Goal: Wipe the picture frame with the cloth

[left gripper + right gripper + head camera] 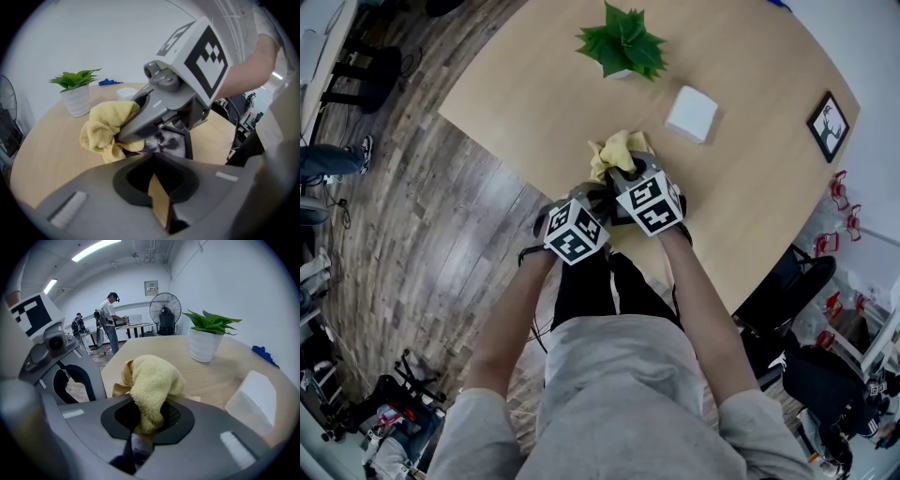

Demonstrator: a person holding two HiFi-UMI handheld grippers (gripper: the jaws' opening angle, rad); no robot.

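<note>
A black picture frame (177, 140) lies flat on the round wooden table (534, 94), near its front edge. My left gripper (592, 200) is shut on a tan edge piece of that frame (159, 206). From the right, my right gripper (624, 174) is shut on a bunched yellow cloth (617, 150) and holds it down at the frame's left side (105, 126). In the right gripper view the cloth (152, 380) bulges out between the jaws, with a sliver of the frame (136, 448) below it. Most of the frame is hidden by both grippers in the head view.
A potted green plant (622, 42) stands at the table's far side and a white box (692, 112) lies right of the cloth. A second black frame (828, 125) sits at the far right edge. The wood floor (422, 206) lies left of the table. People and a fan (165, 310) stand far off.
</note>
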